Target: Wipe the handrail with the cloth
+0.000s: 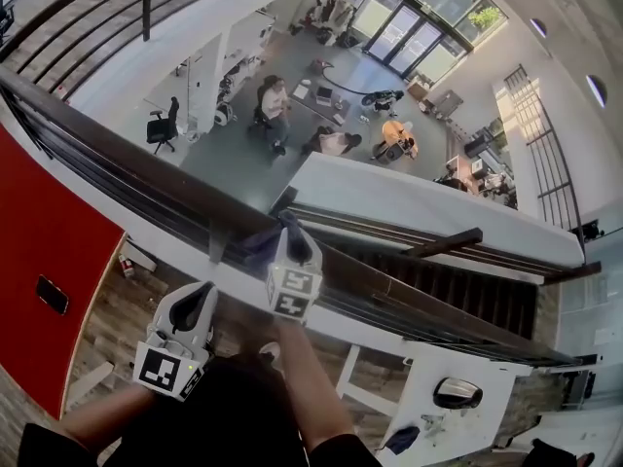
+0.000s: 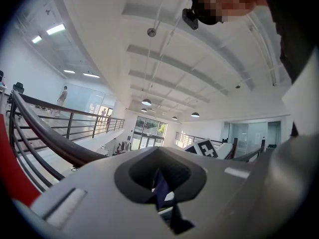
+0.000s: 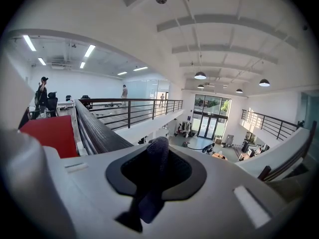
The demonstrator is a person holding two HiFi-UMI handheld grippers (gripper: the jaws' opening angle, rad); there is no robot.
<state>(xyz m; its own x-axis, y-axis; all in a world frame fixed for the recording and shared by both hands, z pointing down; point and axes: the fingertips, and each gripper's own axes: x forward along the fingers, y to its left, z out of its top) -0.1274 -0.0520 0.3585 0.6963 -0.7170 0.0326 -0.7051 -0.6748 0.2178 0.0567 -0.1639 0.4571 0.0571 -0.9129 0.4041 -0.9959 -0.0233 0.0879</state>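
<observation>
The handrail [image 1: 117, 159] is a long, dark bar with a flat top. It runs from the far left down to the near right, with thin dark rails under it. In the right gripper view its top [image 3: 97, 128] has a fine ribbed grain. The cloth [image 1: 261, 244] is dark blue and soft. It lies crumpled on the top of the handrail, near the middle of the head view, and touches the front of the right gripper [image 1: 288, 224].

This gripper has a smooth light grey shell and a cube with black and white square markers behind it. Its jaws are pressed together, and in its own view they make one dark blue, finely ribbed shape [image 3: 155, 166] in a black opening. They clamp the cloth against the rail. The right forearm [image 1: 307, 387] comes from the near edge and reaches straight forward to the rail.

The left gripper [image 1: 202, 295] has the same grey shell and marker cube. It is held nearer to the person and left of the right one, apart from the handrail. Its jaws are closed into a thin dark strip [image 2: 160, 183], and nothing is seen between them. A flat red panel [image 1: 39, 232] stands at the left under the rail.
</observation>
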